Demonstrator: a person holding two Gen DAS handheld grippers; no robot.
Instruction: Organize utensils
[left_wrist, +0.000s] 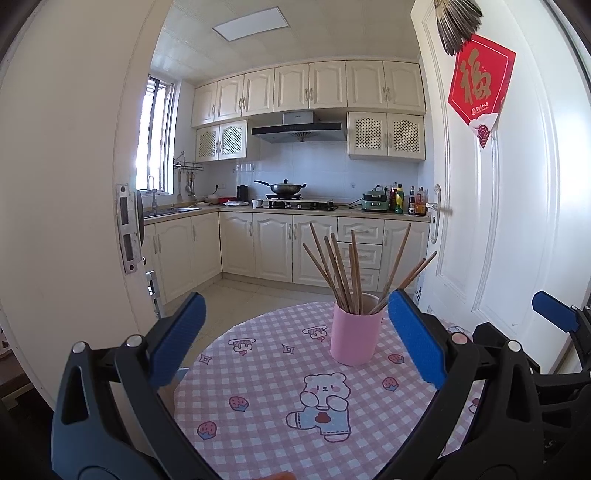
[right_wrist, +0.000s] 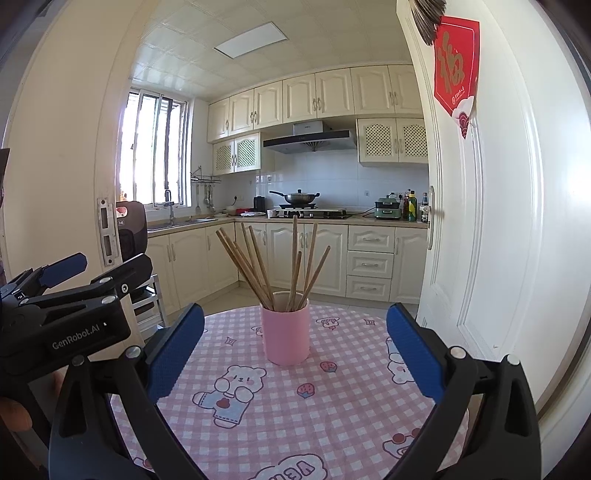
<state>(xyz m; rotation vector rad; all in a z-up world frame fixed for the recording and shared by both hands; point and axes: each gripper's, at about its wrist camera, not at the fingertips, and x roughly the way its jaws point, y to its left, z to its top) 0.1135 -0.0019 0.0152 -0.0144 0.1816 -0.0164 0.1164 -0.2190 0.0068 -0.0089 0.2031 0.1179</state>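
A pink cup stands upright on a round table with a pink checked cloth. Several wooden chopsticks fan out of it. My left gripper is open above the near side of the table, nothing between its blue pads, the cup just ahead toward its right finger. In the right wrist view the same cup and chopsticks sit ahead, centred between the pads of my open, empty right gripper. The left gripper shows at that view's left edge.
A white door with a red paper sign stands open at the right, close to the table. A door frame is at the left. Behind lies a kitchen with cabinets, a stove with a wok and a sink.
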